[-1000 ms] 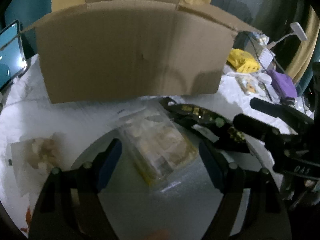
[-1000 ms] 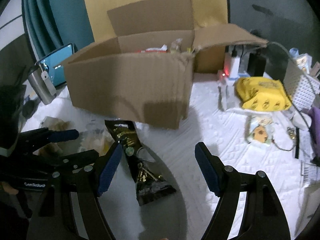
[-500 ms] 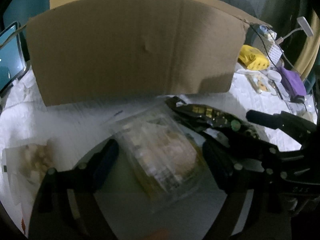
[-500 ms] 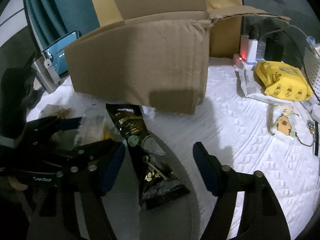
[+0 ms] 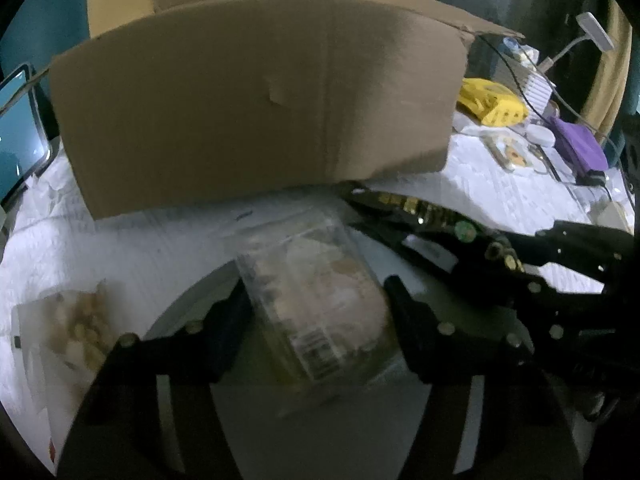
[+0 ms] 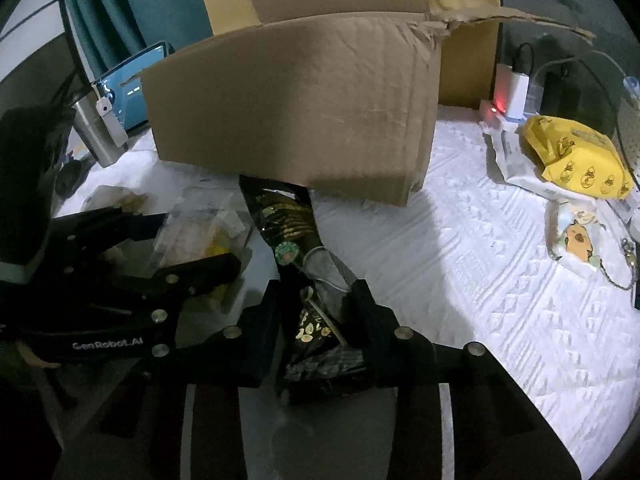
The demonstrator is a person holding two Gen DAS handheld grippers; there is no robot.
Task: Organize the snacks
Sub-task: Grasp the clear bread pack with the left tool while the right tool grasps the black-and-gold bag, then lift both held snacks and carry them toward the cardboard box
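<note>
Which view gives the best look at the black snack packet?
The right wrist view: the black snack packet runs lengthwise up the middle from between the closing right gripper fingers to the cardboard box. The left wrist view shows it only at an angle on the right, partly behind that gripper.

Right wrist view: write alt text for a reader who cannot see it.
The right tongs are closing on a black snack packet with gold print, lying on a white textured cloth before a large open cardboard box. At left, the left tongs straddle a clear snack pack; a yellow pouch lies far right.
</note>
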